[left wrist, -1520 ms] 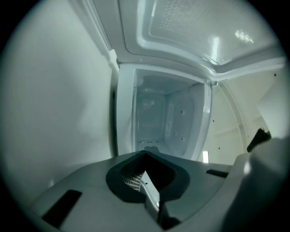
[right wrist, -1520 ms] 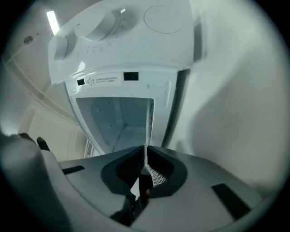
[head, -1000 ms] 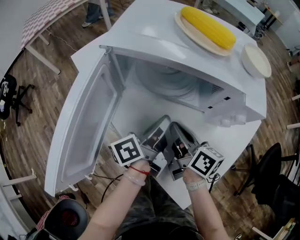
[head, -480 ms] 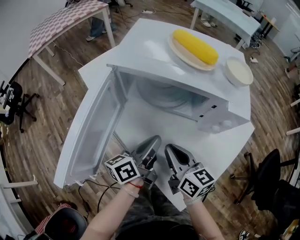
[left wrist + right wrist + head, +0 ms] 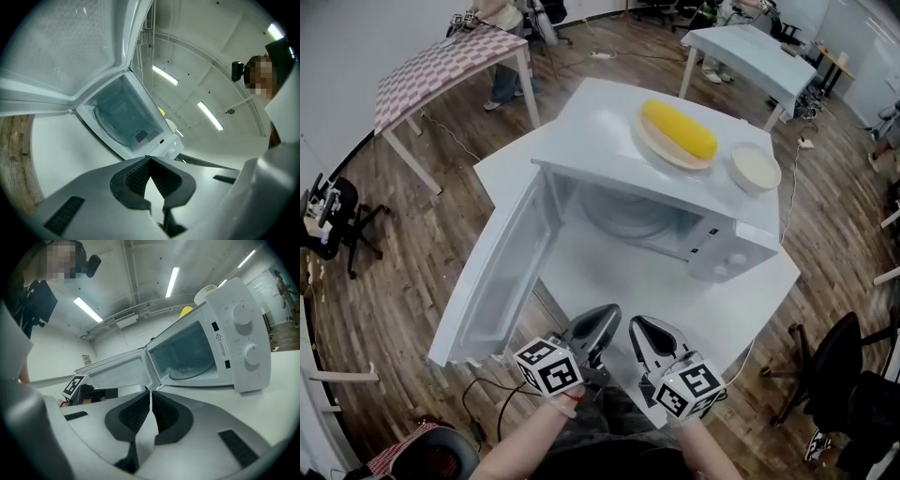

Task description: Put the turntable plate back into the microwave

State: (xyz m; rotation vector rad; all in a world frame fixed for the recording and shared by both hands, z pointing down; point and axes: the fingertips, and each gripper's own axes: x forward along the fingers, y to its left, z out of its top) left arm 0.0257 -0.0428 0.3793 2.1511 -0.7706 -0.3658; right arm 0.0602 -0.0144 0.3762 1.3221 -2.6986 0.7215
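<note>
Inside the microwave (image 5: 727, 246), the turntable plate (image 5: 623, 216) lies on the oven floor, so the task looks all but done. The left gripper (image 5: 602, 321) and right gripper (image 5: 639, 328) hang over the table's (image 5: 741, 305) near edge, each with its fingers pressed together on nothing. Swinging the open door (image 5: 492, 281) shut too hard could jolt the oven and slide the corn (image 5: 678, 129) and bowl (image 5: 755, 167) off its top.

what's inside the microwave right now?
The turntable plate lies flat on the cavity floor of the microwave. Nothing else shows inside. Whatever sits under the plate is covered.
</note>
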